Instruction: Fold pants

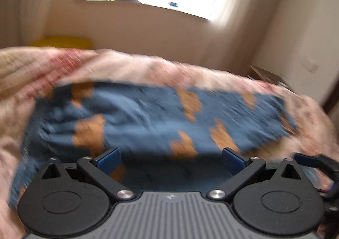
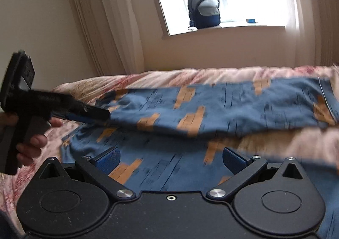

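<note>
Blue pants with orange patches (image 1: 148,116) lie spread on a pink floral bedspread (image 1: 42,69). My left gripper (image 1: 170,160) is open, its blue pads wide apart just above the near edge of the pants. In the right wrist view the pants (image 2: 211,103) lie with one leg folded across the other. My right gripper (image 2: 170,160) is open over the lower leg. The left gripper (image 2: 99,115) also shows there at the left, hand-held, its tip at the waist end of the pants. The left wrist view is blurred.
A window with a blue and grey backpack (image 2: 204,11) on its sill is in the far wall. White curtains (image 2: 101,16) hang left of it. A yellow object (image 1: 61,42) sits behind the bed. The bed's right edge (image 1: 313,112) drops near a wall.
</note>
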Demonstrator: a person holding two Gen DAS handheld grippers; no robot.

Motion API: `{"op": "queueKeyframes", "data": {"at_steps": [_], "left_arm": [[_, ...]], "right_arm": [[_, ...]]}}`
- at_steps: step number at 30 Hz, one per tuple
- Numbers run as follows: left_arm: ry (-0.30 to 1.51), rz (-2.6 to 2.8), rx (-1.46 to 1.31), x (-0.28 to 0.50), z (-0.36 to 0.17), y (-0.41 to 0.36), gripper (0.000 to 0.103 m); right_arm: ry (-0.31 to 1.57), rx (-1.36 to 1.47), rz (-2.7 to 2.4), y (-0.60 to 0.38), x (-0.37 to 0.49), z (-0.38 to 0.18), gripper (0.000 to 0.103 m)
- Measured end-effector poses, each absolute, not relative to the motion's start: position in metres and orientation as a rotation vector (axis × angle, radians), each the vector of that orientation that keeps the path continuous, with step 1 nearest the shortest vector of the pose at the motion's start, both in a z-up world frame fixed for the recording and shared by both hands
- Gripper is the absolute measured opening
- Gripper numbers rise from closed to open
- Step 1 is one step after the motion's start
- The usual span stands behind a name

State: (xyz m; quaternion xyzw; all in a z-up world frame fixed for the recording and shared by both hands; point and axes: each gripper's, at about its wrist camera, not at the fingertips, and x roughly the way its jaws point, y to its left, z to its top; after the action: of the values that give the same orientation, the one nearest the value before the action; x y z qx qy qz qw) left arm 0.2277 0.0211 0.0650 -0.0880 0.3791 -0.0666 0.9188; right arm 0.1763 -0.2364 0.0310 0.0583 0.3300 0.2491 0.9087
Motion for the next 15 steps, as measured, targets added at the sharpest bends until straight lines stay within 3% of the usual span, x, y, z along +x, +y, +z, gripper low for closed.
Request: {"op": "queueKeyframes", "data": {"at_steps": [6,10,15], "left_arm": [[0.565,0.099,0.021,0.264,0.073,0.060,0.103],[0.589,0.201,0.209,0.286,0.052,0.089,0.103],[0.669,0.293,0.196,0.321,0.030,0.104,0.103]], "right_arm": [[0.661,-0.047,0.473,-0.230,0.273,0.033,0.103],[0.648,-0.079,0.487,-0.228,0.335,0.013,0.103],[0.657,-0.137,0.578,-0.204,0.397,-0.011,0.103]]}}
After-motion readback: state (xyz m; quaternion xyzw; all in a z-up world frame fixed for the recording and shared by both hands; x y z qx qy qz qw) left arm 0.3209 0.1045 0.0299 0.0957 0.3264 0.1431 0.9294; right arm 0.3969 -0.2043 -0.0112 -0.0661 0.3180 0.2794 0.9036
